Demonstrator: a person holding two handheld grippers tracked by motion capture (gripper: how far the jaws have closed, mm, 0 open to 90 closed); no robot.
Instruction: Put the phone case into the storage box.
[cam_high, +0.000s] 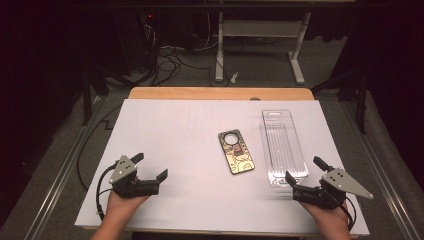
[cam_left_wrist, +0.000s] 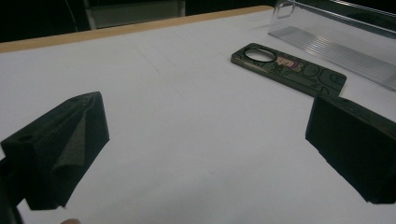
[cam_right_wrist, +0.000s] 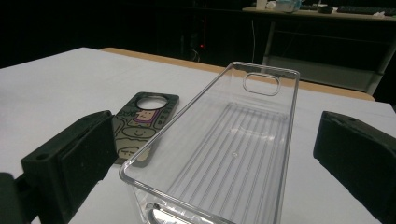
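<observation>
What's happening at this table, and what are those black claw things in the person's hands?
A person holds a two-jaw gripper in each hand, and both are open and holding nothing. The left gripper rests low on the white table. The right gripper sits at the near end of a clear plastic tray, which is empty. A patterned phone case lies flat beside the tray, untouched.

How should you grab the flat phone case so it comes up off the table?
Probably by its two long edges, coming straight down from above. The phone case lies flat on the white table, so only its thin sides give the fingers something to pinch; the clear tray sits close beside it.
</observation>
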